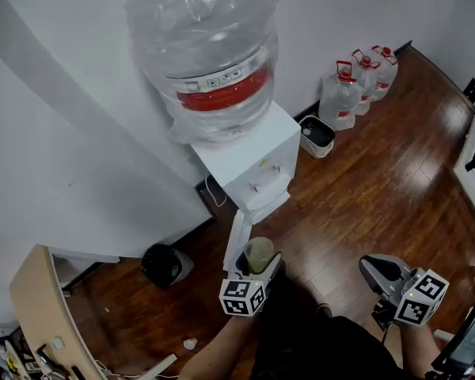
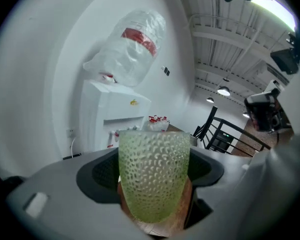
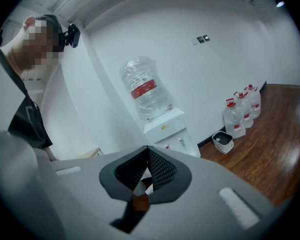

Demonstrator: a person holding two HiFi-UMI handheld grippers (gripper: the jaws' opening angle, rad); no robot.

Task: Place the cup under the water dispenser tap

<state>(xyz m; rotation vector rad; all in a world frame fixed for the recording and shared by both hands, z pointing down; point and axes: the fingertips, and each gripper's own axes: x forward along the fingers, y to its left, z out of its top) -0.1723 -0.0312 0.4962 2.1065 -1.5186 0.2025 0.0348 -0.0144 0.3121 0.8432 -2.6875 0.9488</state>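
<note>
A pale green dimpled cup (image 1: 259, 253) stands upright between the jaws of my left gripper (image 1: 257, 269), which is shut on it; the left gripper view shows its sides (image 2: 152, 174) pressed by both pads. The white water dispenser (image 1: 249, 153) with a large clear bottle (image 1: 210, 54) on top stands against the wall, and its taps (image 1: 265, 187) are just beyond and above the cup. My right gripper (image 1: 378, 269) hangs low to the right, away from the dispenser. Its jaws (image 3: 147, 151) meet at the tips with nothing between them.
Three water jugs (image 1: 360, 81) and a small white bin (image 1: 317, 135) stand along the wall right of the dispenser. A black object (image 1: 165, 264) lies on the wood floor to its left. A wooden desk edge (image 1: 36, 307) is at the lower left.
</note>
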